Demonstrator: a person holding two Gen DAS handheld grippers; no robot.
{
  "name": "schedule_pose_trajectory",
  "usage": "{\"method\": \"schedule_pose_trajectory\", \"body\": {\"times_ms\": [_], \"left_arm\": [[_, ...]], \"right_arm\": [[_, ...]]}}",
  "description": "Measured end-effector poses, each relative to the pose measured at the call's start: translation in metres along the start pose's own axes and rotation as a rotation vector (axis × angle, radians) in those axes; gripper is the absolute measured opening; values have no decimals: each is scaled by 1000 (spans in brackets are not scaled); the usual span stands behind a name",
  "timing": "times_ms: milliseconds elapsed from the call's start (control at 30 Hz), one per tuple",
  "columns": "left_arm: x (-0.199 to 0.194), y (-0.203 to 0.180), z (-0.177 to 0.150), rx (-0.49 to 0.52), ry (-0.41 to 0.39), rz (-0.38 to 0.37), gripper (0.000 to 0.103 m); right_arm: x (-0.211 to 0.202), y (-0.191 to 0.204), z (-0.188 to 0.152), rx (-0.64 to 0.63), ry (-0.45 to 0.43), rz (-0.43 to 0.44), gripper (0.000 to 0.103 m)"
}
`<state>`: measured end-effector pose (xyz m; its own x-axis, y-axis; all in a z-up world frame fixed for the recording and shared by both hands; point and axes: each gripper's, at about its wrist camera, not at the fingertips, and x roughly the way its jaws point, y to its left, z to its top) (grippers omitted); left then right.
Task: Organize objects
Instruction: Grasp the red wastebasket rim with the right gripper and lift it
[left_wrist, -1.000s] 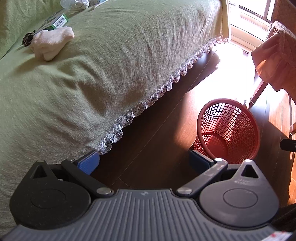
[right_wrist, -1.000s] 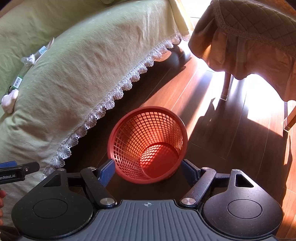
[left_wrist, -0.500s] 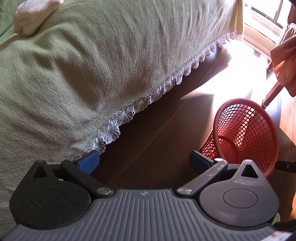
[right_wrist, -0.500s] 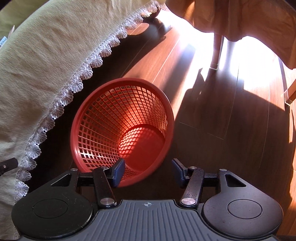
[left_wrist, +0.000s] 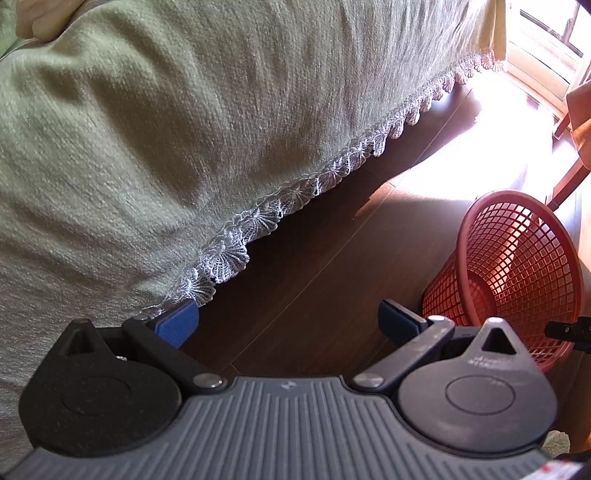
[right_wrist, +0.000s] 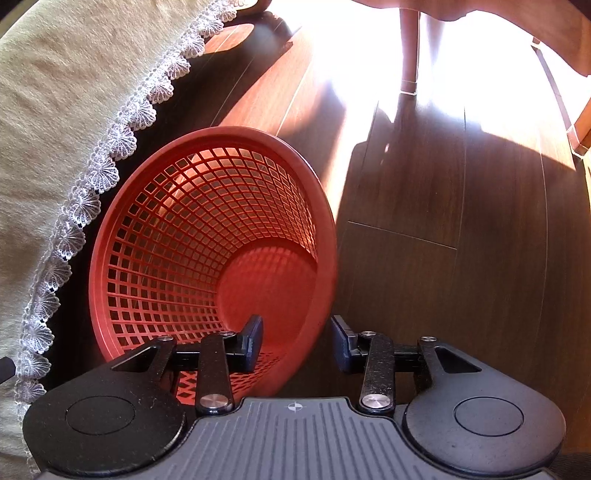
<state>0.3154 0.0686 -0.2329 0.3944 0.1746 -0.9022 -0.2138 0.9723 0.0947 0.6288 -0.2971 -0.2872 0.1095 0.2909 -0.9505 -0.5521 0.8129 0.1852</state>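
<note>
Right wrist view: sunlit dark wood floor, green lace-edged cover at left. Red mesh basket looms larger than before; right tongs closing astride its rim, not yet pressing. Left tongs gape wide, holding nothing.

Basket: red plastic lattice, smooth, slight sheen on rim. Floor: dark wood planks, glossy, sun glare. Cover: pale green woven cloth, coarse, matt; white lace trim. Right gripper: black matt plastic, metal rivets, blue pads.
</note>
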Motion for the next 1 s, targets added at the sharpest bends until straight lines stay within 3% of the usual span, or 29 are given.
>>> {"method": "schedule_pose_trajectory", "body": {"times_ms": [200, 267, 500, 700, 1000], "left_arm": [[0, 4, -2, 3, 2, 8, 102], [-2, 6, -2, -2, -4, 15, 102], [-20, 12, 1, -17, -32, 20, 102], [-39, 12, 6, -37, -71, -3, 102], [-35, 6, 20, -17, -91, -9, 102]], "right_arm": [[13, 4, 1, 21, -2, -34, 27], [15, 2, 0, 23, 5, -47, 15], [1, -10, 2, 122, -5, -3, 9], [-16, -4, 8, 135, 6, -4, 8], [-35, 1, 23, 185, 11, 105, 7]]}}
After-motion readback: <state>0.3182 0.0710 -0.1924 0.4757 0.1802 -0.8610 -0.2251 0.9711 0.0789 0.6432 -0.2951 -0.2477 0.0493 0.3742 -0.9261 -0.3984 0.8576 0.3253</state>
